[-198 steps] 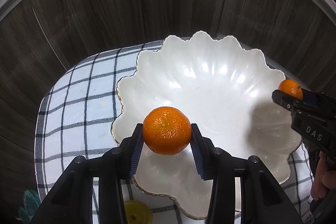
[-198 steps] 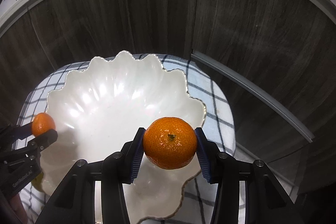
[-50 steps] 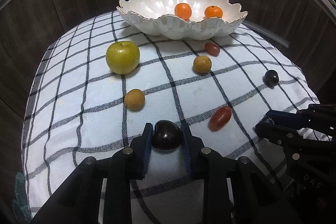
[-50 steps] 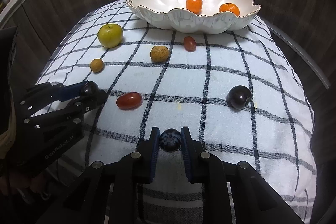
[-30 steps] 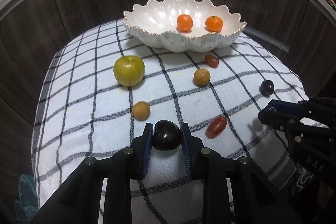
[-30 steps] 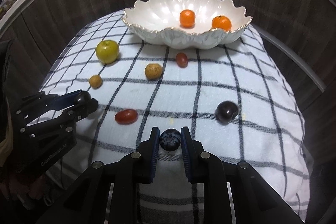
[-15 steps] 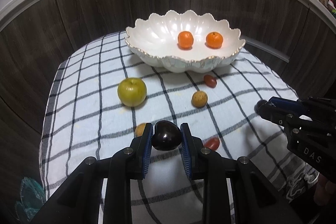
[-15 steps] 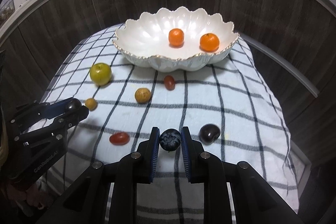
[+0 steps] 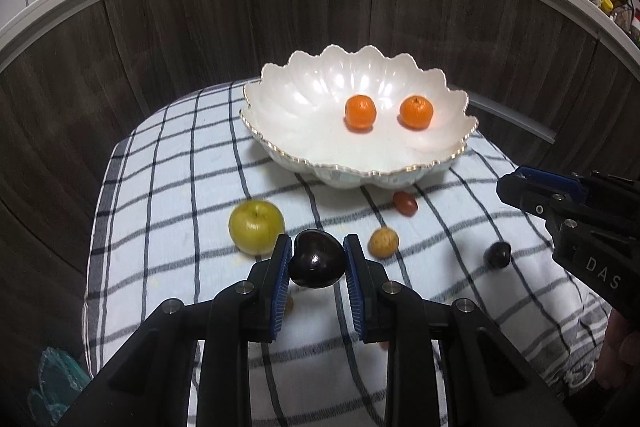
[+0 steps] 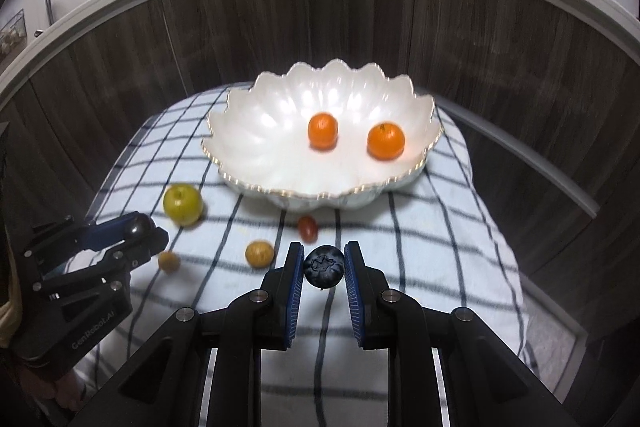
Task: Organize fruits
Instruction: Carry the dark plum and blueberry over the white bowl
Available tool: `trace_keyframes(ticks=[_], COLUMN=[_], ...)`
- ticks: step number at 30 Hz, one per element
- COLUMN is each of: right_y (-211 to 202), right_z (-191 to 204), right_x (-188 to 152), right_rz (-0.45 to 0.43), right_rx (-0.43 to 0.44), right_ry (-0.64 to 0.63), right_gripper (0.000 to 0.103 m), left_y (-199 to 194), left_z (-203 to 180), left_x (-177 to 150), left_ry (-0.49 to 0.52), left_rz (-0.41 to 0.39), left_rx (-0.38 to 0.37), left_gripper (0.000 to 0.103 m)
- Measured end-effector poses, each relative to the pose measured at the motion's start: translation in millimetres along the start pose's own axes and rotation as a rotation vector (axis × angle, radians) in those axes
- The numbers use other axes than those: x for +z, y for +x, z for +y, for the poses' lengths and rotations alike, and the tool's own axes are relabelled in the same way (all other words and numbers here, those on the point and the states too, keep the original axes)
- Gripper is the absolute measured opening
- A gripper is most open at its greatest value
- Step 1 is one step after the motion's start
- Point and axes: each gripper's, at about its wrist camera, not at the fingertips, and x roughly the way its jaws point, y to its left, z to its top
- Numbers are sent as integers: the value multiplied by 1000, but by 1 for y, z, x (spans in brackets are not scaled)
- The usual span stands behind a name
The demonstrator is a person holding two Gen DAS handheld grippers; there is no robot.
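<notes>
Both grippers have risen toward the bowl (image 9: 276, 147): left (image 9: 317, 261) clamping a plum (image 9: 317, 264), right (image 10: 323, 267) a blueberry (image 10: 323, 266)

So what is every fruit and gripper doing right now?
left gripper: shut on the dark plum, lifted.
right gripper: shut on the blueberry, lifted.
two oranges: resting apart in the white bowl.
green apple: on the checked cloth.
red tomato: on the cloth, beside the bowl.
</notes>
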Motion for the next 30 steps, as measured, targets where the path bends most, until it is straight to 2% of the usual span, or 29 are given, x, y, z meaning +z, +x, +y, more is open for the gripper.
trace_keyframes(ticks=[17, 30], right_y=[16, 45], right_z=[-19, -35], right_x=[46, 74], right_rz=[-39, -20], right_rx=[-25, -22], right_ry=[18, 75], right_gripper=[22, 22], left_y=[25, 57], left_z=[-2, 3], left_x=[56, 84], left_ry=[-12, -27], left_rz=[-24, -9], left_rx=[-5, 5], left_gripper=[27, 27])
